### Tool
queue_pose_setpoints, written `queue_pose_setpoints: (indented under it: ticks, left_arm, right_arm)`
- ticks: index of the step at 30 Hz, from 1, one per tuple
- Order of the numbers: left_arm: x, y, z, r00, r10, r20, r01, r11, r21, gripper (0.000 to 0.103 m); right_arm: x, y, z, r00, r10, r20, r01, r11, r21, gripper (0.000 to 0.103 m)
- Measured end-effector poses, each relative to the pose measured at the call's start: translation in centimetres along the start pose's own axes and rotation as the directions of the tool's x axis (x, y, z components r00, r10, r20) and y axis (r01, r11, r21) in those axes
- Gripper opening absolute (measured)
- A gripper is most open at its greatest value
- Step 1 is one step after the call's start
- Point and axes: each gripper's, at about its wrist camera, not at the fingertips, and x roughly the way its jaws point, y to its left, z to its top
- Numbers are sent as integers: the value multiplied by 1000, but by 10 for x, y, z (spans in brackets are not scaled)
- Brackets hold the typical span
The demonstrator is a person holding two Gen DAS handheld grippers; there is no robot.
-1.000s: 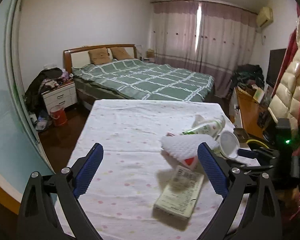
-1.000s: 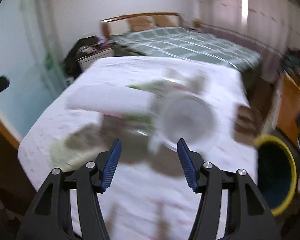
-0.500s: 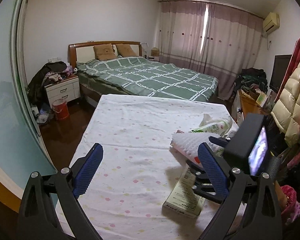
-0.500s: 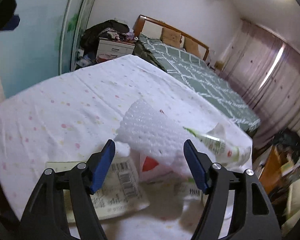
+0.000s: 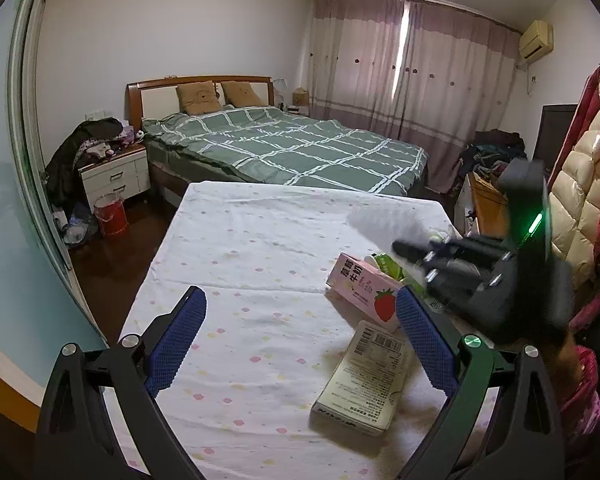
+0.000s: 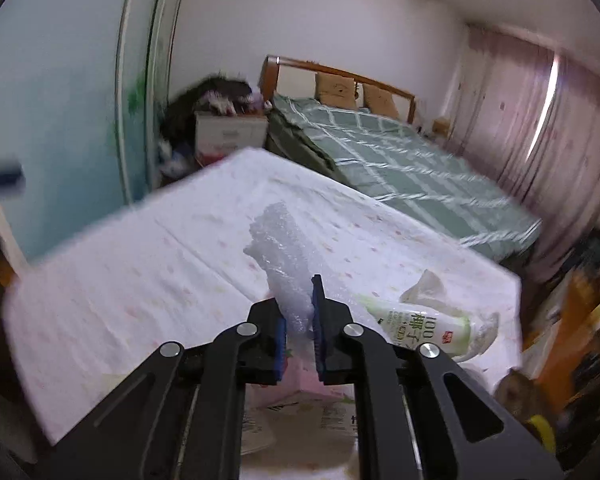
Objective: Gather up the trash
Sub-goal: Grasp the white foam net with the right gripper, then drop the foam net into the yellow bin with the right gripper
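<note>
My right gripper point(image 6: 299, 320) is shut on a sheet of white bubble wrap point(image 6: 282, 252) and holds it above the table; it also shows blurred in the left wrist view point(image 5: 384, 220), with the right gripper point(image 5: 404, 249) behind it. My left gripper point(image 5: 300, 340) is open and empty above the table point(image 5: 240, 264). On the table lie a pink strawberry milk carton point(image 5: 362, 286), a flattened pale carton point(image 5: 366, 376), a green and white bottle point(image 6: 424, 322) and a crumpled tissue point(image 6: 426, 286).
The table has a white dotted cloth. A green plaid bed point(image 5: 292, 148) stands behind it, with a nightstand point(image 5: 114, 176) and a red bucket point(image 5: 111, 215) to the left. Jackets point(image 5: 584, 184) hang at the right. A yellow-rimmed bin edge point(image 6: 542, 430) sits low right.
My right gripper has closed on the bubble wrap and lifted it off the cartons, uncovering the pink carton. My left gripper stays open and has moved little.
</note>
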Motion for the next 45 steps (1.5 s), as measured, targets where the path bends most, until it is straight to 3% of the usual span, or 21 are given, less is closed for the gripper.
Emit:
queue_pose_setpoints:
  ticks: [5,10,16,21,24,28,34,36,38,39,45]
  left_arm:
    - [4,-6,-2,1000,-20,-6,20,1000,12,94]
    - [13,-15,-4,999,-47,-24,47,999,23,94]
    - [27,-33,-6,994,-99,-44,100,994,40,94]
    - [39,-49,-8,988,-141,-67,145,988,58,94]
    - [46,-61,-9,983,-161,-86,167,984,68,94]
    - [53,-75,-11,978,-183,-105,192,978,81,94]
    - [64,-90,-12,971,-201,-131,215,972,96,94]
    - [63,-92,-13,969,-205,-138,219,971,98,94]
    - [67,-95,-13,967,-209,-146,224,969,101,94]
    - [69,-96,-14,966,-211,-152,228,968,101,94]
    - [80,-98,-18,958,-223,-182,244,964,102,94]
  right_arm:
    - [-35,-48,8,992,119,51,-127,976,175,10]
    - [-72,-85,4,989,110,102,-134,952,275,10]
    - [-124,-146,-27,991,-58,121,6,922,388,10]
    - [-150,-218,-79,973,-230,38,176,832,526,11]
    - [-151,-252,-111,957,-290,-30,253,776,577,11]
    - [-144,-293,-159,938,-323,-127,327,700,635,11]
    - [-120,-324,-204,917,-329,-226,392,636,664,13]
    - [-116,-328,-212,907,-337,-253,417,624,661,20]
    - [-115,-333,-219,900,-344,-269,432,610,664,42]
    - [-115,-333,-221,894,-353,-275,443,606,661,47]
    - [-122,-329,-222,890,-362,-278,451,601,660,49]
